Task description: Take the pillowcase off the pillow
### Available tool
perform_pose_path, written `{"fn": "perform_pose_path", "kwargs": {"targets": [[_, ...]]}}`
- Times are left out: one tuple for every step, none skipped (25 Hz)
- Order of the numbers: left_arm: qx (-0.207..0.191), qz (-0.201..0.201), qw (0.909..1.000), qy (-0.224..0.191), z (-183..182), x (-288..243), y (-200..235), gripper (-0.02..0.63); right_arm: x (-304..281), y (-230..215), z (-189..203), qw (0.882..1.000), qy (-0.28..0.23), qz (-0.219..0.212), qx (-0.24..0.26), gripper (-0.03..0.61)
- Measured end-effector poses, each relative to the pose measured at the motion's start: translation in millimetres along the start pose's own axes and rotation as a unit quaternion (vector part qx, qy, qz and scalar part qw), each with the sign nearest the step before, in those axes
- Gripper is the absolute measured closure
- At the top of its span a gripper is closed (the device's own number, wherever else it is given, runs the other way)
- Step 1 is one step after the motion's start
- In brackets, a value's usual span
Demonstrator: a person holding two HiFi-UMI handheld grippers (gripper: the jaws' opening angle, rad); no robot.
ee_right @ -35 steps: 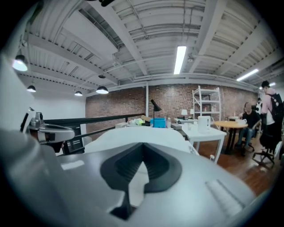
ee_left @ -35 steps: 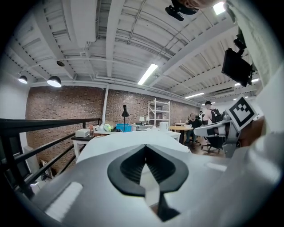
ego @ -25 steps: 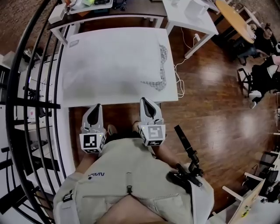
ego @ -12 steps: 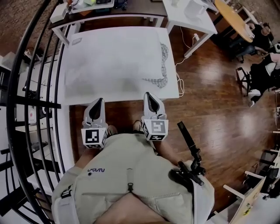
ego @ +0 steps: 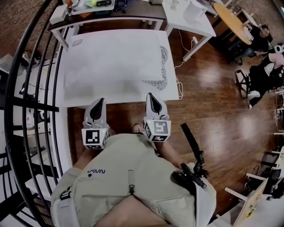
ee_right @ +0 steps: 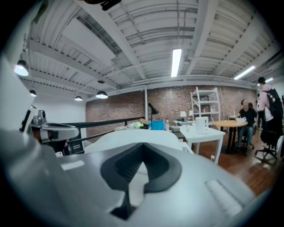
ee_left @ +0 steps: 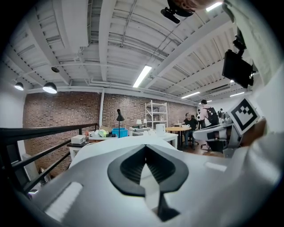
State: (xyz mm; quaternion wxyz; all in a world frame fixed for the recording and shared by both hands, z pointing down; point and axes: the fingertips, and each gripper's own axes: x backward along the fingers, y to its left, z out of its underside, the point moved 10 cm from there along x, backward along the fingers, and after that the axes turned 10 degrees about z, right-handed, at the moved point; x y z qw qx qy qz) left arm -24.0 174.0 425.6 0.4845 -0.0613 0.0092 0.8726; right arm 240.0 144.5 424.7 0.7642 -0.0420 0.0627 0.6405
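A large white pillow in its pillowcase (ego: 113, 60) lies flat on a white table (ego: 171, 95); a grey patterned end (ego: 163, 73) shows at its right side. My left gripper (ego: 98, 105) and right gripper (ego: 153, 101) hover side by side just short of the table's near edge, both shut and with nothing in them. In the left gripper view the left gripper (ee_left: 144, 148) points level at the pillow (ee_left: 120, 144). The right gripper view shows the right gripper (ee_right: 143, 146) the same way, facing the pillow (ee_right: 133, 135).
A black railing (ego: 35, 88) runs along the left. Beyond the pillow stands a cluttered desk (ego: 88, 6), and a white table (ego: 188, 17) at the back right. A cable (ego: 179, 84) trails on the wooden floor. People sit at a round table (ego: 237, 20) far right.
Both grippers have edged a little forward toward the table's near edge and stayed shut. The pillow has not moved.
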Motion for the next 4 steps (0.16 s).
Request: {"fn": "perform_pose_path", "kwargs": {"targets": [[0.000, -0.001, 1.0000, -0.002, -0.7, -1.3, -0.2, 0.613, -0.6, -1.7, -0.3, 1.000, 0.000, 0.001, 0.000, 0.577], [0.001, -0.002, 1.0000, -0.002, -0.8, -2.3, -0.3, 0.613, -1.0, -3.0, -0.2, 1.000, 0.000, 0.002, 0.000, 0.577], [0.002, -0.003, 1.0000, -0.003, -0.6, -3.0, -0.4, 0.613, -1.3, -4.1, 0.1, 1.000, 0.000, 0.003, -0.001, 0.577], [0.003, -0.004, 1.0000, -0.003, -0.1, -3.5, -0.4, 0.613, -1.6, -5.0, 0.4, 1.000, 0.001, 0.003, -0.001, 0.577]]}}
